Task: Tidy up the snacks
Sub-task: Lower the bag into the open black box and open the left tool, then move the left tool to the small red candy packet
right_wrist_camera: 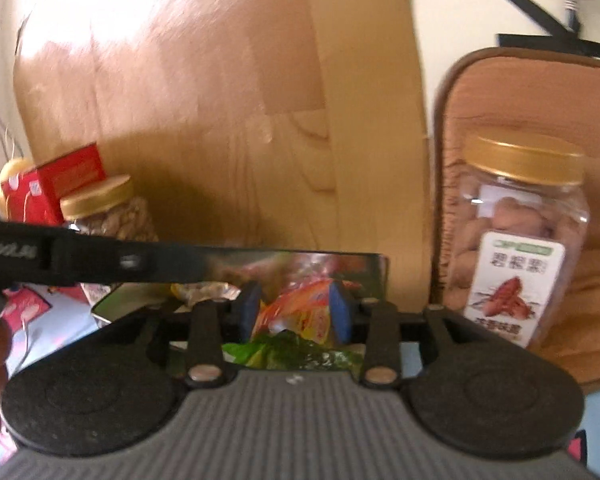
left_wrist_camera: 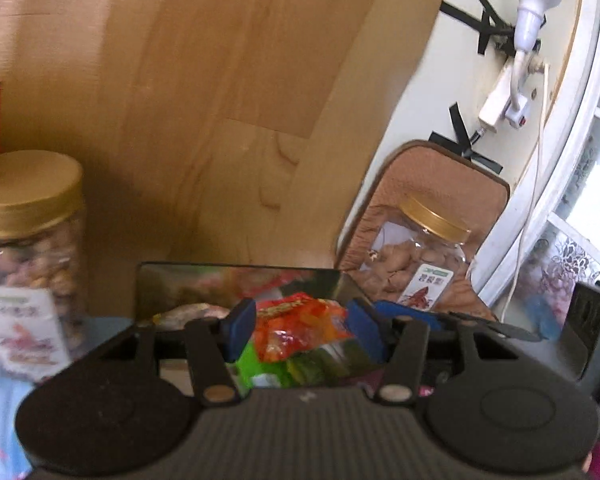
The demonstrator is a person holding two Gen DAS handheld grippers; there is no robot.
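My left gripper (left_wrist_camera: 300,328) has its blue pads closed on an orange-red snack packet (left_wrist_camera: 300,326) above a black box (left_wrist_camera: 236,276) that holds other packets. My right gripper (right_wrist_camera: 296,312) is shut on an orange-yellow snack packet (right_wrist_camera: 300,316) over the same black box (right_wrist_camera: 340,264). A green packet (right_wrist_camera: 292,354) lies below it. A gold-lidded nut jar (left_wrist_camera: 30,256) stands at the left in the left wrist view. Another gold-lidded jar (right_wrist_camera: 516,240) stands at the right in the right wrist view and also shows in the left wrist view (left_wrist_camera: 416,264).
A wooden panel (left_wrist_camera: 180,100) rises behind the box. A brown cushion (right_wrist_camera: 540,100) leans behind the right jar. A red carton (right_wrist_camera: 60,184) and a second jar (right_wrist_camera: 108,216) stand at the left. The other gripper's black body (right_wrist_camera: 80,256) crosses the right wrist view.
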